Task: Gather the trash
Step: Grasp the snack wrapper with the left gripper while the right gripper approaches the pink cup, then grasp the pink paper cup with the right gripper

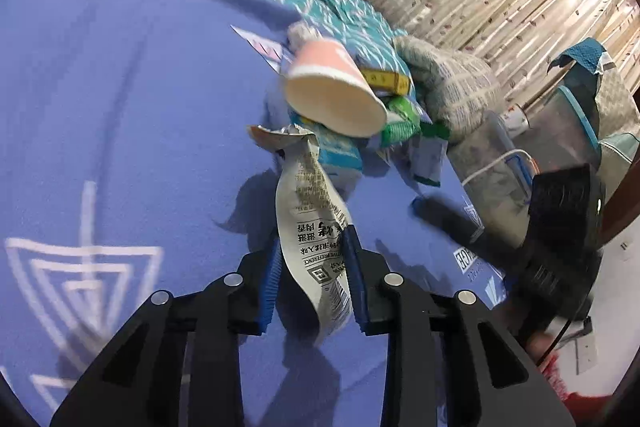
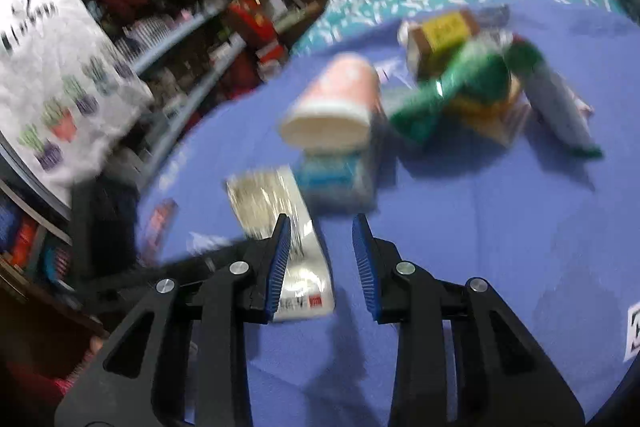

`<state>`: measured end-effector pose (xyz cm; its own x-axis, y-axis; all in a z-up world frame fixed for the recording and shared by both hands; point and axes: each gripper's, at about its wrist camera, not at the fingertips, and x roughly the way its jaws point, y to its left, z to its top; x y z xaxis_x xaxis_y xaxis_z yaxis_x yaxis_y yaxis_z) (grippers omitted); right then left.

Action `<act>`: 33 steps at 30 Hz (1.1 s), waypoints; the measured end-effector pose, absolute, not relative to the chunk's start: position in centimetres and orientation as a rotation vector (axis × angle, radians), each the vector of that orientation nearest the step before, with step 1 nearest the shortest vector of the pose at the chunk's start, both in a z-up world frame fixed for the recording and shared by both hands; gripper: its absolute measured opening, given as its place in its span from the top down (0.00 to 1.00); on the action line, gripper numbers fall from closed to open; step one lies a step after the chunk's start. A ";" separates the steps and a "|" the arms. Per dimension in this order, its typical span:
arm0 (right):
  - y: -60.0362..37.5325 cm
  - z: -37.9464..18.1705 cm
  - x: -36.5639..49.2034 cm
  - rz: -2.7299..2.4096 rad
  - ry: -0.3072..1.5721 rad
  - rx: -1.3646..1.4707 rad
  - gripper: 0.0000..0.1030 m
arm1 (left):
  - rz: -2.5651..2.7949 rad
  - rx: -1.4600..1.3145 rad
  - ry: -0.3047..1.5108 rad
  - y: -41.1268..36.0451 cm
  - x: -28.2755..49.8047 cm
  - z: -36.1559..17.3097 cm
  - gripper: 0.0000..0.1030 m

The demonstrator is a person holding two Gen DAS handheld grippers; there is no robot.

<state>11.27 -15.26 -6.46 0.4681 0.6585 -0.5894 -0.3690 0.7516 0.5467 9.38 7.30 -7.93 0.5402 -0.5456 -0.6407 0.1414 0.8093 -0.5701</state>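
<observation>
The left gripper, at the bottom centre of the left wrist view, has a torn white snack wrapper between its blue pads; the right pad touches the wrapper's edge, but a gap shows on the left side, so whether it is truly clamped cannot be told. The wrapper's long axis runs from the jaws up toward the frame's centre, its ripped mouth furthest away. Just beyond that mouth, in the middle of the frame, lies a tipped pink paper cup with its opening facing the camera, resting on a teal-and-white carton among green packets, all on a purple cloth. In the right wrist view, which is blurred, the right gripper at bottom centre stands released, jaws apart and empty. The same wrapper lies partly behind its left pad, slanting from the centre-left down toward the bottom, with another black gripper at lower left reaching toward it. The cup lies straight ahead above the jaws, the green packets and a white tube to the upper right. The left gripper appears nearer the wrapper; the right looks better placed for the cup.
</observation>
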 end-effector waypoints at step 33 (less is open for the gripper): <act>-18.9 -5.8 9.1 0.724 1.009 0.558 0.90 | -0.458 -0.528 0.879 9.0 7.9 -7.5 0.78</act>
<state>9.06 -18.92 -5.80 0.3411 0.7607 -0.5523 -0.2799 0.6430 0.7128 7.92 8.96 -7.49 0.5580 -0.5764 -0.5970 0.1588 0.7803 -0.6049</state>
